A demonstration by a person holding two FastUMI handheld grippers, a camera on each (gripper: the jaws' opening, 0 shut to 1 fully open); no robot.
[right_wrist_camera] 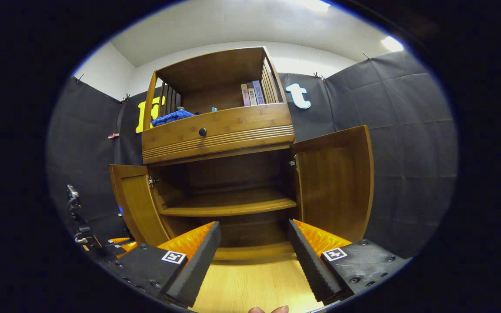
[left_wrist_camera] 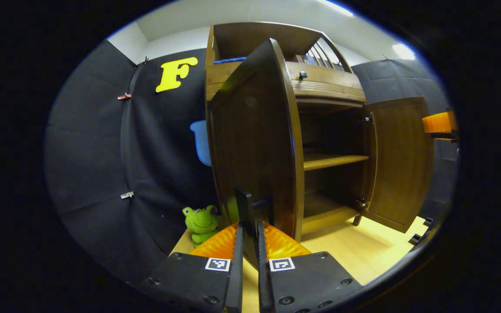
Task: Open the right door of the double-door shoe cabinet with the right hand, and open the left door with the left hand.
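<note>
The cabinet (right_wrist_camera: 218, 130) was brown wood, standing upright on a pale wooden floor, with an open top shelf, a drawer with a dark knob and a lower compartment crossed by one shelf. Both doors stood swung wide open: the left door (right_wrist_camera: 135, 208) out to the left, the right door (right_wrist_camera: 335, 182) out to the right.
</note>
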